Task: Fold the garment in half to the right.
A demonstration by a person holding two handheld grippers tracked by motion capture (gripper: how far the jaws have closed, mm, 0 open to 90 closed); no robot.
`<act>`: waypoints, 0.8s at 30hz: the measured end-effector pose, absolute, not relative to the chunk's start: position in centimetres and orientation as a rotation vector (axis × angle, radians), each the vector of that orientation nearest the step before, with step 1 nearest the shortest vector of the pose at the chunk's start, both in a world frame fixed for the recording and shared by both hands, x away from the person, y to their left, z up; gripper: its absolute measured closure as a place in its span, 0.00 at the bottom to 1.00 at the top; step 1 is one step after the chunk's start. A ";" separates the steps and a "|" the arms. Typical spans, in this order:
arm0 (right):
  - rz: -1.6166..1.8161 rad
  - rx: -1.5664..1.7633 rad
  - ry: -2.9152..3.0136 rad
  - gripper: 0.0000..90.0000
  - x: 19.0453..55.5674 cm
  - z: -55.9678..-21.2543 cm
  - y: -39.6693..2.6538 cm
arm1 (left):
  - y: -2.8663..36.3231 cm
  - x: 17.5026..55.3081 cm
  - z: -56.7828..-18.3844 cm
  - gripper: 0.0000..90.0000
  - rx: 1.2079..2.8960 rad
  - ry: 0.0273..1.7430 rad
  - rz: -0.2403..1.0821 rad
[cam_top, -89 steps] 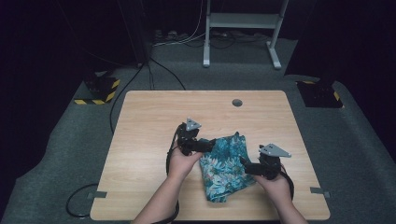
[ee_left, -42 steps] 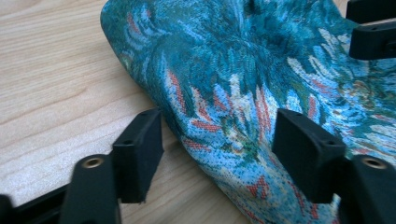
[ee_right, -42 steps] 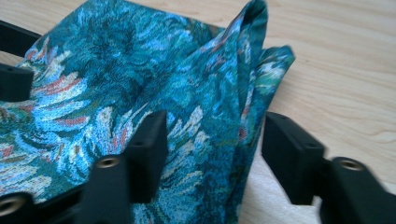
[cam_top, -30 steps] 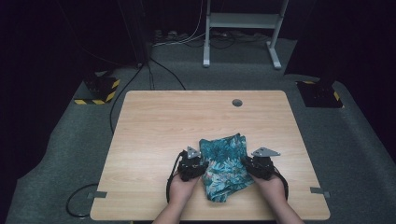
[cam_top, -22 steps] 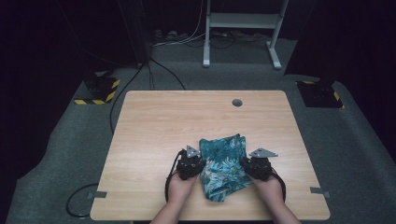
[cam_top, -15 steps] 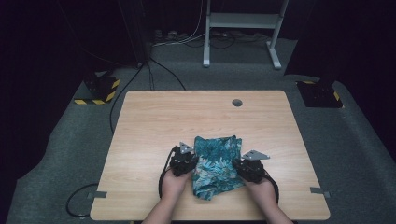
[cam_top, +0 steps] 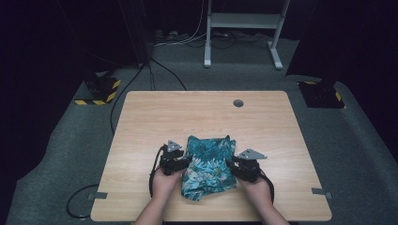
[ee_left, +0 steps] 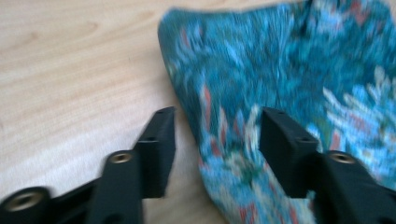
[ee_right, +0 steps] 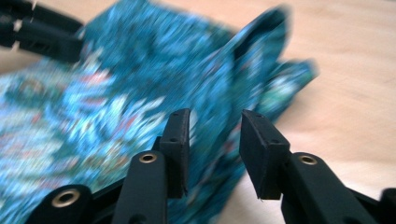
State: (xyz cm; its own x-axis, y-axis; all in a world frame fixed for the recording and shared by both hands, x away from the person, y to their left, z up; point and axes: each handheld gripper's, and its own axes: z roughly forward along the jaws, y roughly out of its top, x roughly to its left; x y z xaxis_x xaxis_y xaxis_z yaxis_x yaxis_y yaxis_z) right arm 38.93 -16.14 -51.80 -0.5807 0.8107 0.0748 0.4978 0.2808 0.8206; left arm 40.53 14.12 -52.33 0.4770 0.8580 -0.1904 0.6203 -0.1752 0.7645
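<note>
A teal floral cloth [cam_top: 209, 164] lies folded on the wooden table [cam_top: 202, 117], near its front edge. My left gripper [cam_top: 182, 162] is at the cloth's left side. In the left gripper view the cloth's edge [ee_left: 219, 116] lies between the parted jaws of the left gripper [ee_left: 217, 140], and the pads stand clear of it. My right gripper [cam_top: 236, 167] is at the cloth's right side. A raised fold of the cloth [ee_right: 219, 102] runs between the jaws of the right gripper [ee_right: 214, 140], with a gap at the pads. Both grippers' jaws have just been opening.
A round cable hole [cam_top: 238, 102] sits at the table's far middle. Bare wood stretches beyond and to both sides of the cloth. On the floor are cables, a yellow-and-black striped base [cam_top: 98, 89] at the left and a white frame [cam_top: 241, 21] at the back.
Both hands and the cloth have slid a little to the left along the table's front. The cloth now looks more compact than three seconds ago.
</note>
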 end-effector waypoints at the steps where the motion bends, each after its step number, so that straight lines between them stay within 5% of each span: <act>1: 1.219 1.189 2.182 0.69 39.2 -51.6 -16.4 | 14.1 40.8 -52.1 0.44 1.881 1.234 0.359; 7: 1.285 1.222 2.049 0.70 41.3 -50.5 -17.6 | 13.9 43.3 -51.3 0.37 1.845 1.238 0.375; 19: 1.304 1.270 2.013 0.73 45.0 -51.0 -16.2 | 13.5 47.4 -50.8 0.49 1.791 1.285 0.387; 24: 1.321 1.299 2.025 0.73 45.9 -51.6 -15.7 | 13.1 47.7 -51.4 0.62 1.791 1.282 0.334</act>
State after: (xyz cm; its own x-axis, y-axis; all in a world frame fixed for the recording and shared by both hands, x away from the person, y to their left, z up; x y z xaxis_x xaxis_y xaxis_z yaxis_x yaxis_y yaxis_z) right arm 45.87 -15.66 -51.64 -0.4918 0.8572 0.1528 0.4850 0.1239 0.8657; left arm 47.68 13.14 -51.42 0.4301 0.8639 -0.2619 0.6265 -0.0768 0.7756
